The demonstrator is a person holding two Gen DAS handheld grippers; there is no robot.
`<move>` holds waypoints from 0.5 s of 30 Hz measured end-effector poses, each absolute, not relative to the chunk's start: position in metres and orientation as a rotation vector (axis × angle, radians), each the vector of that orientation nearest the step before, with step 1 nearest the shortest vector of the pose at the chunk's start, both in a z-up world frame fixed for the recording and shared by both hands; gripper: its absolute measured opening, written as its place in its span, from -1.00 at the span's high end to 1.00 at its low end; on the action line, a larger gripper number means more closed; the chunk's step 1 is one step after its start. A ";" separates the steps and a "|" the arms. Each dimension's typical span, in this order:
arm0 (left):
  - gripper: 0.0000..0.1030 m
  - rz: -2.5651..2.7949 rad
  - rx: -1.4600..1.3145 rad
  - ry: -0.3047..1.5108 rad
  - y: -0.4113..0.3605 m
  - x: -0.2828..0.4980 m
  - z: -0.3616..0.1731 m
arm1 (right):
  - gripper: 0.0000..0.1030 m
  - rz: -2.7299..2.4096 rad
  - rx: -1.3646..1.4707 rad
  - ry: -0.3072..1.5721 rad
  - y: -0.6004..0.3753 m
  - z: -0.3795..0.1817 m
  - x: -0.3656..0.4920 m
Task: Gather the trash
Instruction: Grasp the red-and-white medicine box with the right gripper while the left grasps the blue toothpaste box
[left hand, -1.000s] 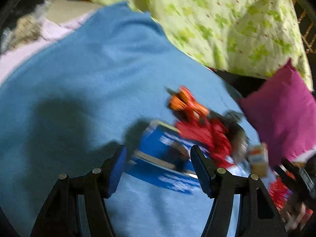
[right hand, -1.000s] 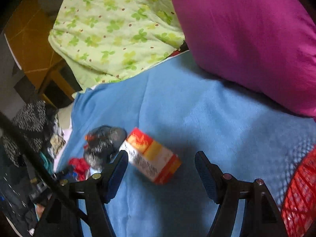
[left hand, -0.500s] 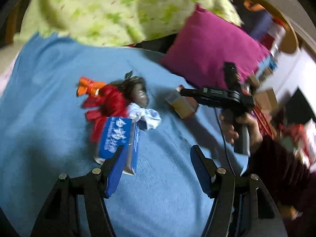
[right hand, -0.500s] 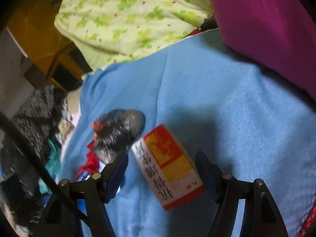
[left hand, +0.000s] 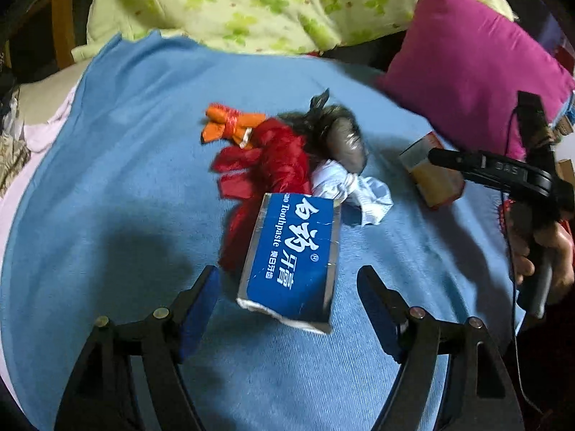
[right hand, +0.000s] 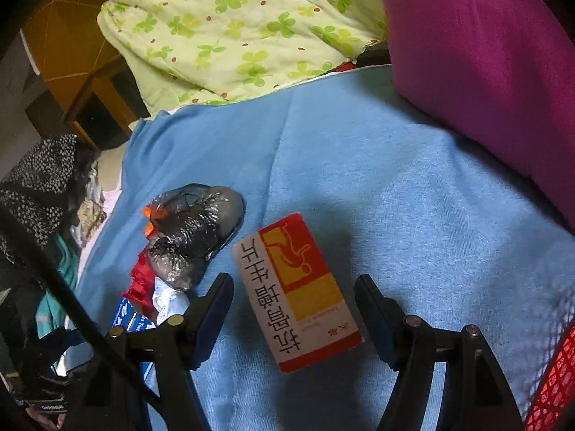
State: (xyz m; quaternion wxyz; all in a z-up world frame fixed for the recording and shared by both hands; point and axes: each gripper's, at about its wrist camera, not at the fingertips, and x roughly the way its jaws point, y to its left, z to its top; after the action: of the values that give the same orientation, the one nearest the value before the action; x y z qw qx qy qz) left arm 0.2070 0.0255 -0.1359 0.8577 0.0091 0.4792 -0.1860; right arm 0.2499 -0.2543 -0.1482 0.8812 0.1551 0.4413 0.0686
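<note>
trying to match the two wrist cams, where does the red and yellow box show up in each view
Left wrist: the red and yellow box lies at right of centre on the blue blanket, partly behind the right hand-held gripper.
Right wrist: the box lies low in the centre, between that gripper's open fingers.
Shared landmark: the magenta pillow, at upper right in both views.

Count on the blue blanket (left hand: 125, 151): one blue toothpaste box (left hand: 293, 264); one red-and-yellow medicine box (right hand: 296, 292); one knotted orange bag (left hand: 230, 125); one crumpled red bag (left hand: 266, 176); one grey-black plastic bag (right hand: 194, 233); one white wad (left hand: 354, 190). Far side: one magenta pillow (left hand: 470, 68), one green clover quilt (right hand: 230, 28). Near right: one red mesh basket (right hand: 555, 380). Grippers: two, the left gripper (left hand: 287, 305) and the right gripper (right hand: 294, 309).
</note>
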 end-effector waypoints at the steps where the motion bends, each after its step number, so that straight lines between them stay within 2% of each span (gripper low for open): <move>1: -0.53 -0.376 0.018 1.009 0.025 0.209 -0.138 | -0.40 0.139 0.310 0.922 -0.253 -0.149 0.251; 2: -0.53 -0.360 0.011 1.016 0.025 0.212 -0.142 | -0.38 0.137 0.295 0.924 -0.251 -0.150 0.251; 4: -0.53 -0.377 0.006 1.035 0.020 0.213 -0.148 | -0.11 0.131 0.262 0.927 -0.247 -0.152 0.252; 5: -0.53 -0.388 0.015 1.037 0.017 0.213 -0.150 | -0.08 0.126 0.241 0.935 -0.245 -0.153 0.253; 8: -0.48 -0.399 0.062 1.028 0.011 0.209 -0.152 | -0.06 0.128 0.217 0.929 -0.243 -0.152 0.251; 9: -0.40 -0.400 0.067 1.023 0.010 0.208 -0.152 | -0.05 0.126 0.211 0.926 -0.243 -0.152 0.250; 10: -0.20 -0.401 0.067 1.024 0.011 0.207 -0.153 | -0.05 0.122 0.211 0.924 -0.245 -0.151 0.249; 15: -0.15 -0.399 0.056 1.014 0.020 0.206 -0.155 | -0.05 0.118 0.267 0.892 -0.257 -0.142 0.239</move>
State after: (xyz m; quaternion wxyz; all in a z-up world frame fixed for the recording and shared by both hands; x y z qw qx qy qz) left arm 0.2059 0.0200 -0.1546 0.8549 0.0267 0.4822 -0.1897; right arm 0.2393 -0.2567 -0.1415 0.8919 0.1286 0.4297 0.0569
